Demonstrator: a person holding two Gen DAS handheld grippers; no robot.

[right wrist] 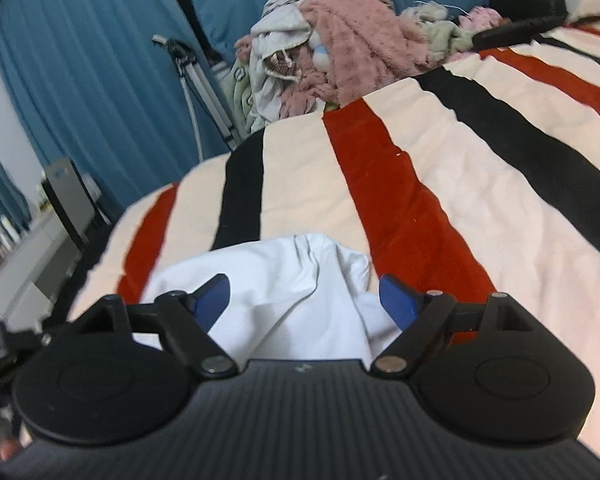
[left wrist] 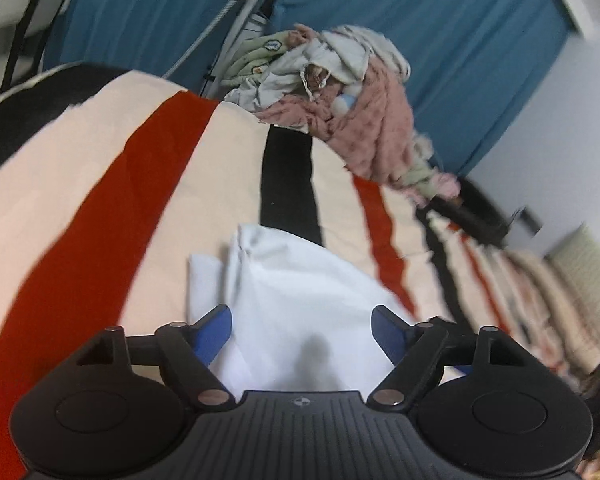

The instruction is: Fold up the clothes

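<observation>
A white garment (left wrist: pixel 296 300) lies crumpled on the striped bedspread (left wrist: pixel 100 184), right in front of my left gripper (left wrist: pixel 302 326), which is open with its blue pads on either side of the cloth. In the right wrist view the same white garment (right wrist: pixel 288 292) lies bunched between the blue pads of my open right gripper (right wrist: pixel 306 300). Neither gripper holds the cloth. Its near edge is hidden under each gripper body.
A pile of unfolded clothes, pink, grey and pale green (left wrist: pixel 340 92) (right wrist: pixel 340 52), lies at the far side of the bed. Blue curtains (left wrist: pixel 440 28) hang behind. A metal stand (right wrist: pixel 204 88) is at the bed's edge. A black object (right wrist: pixel 520 20) lies at the far right.
</observation>
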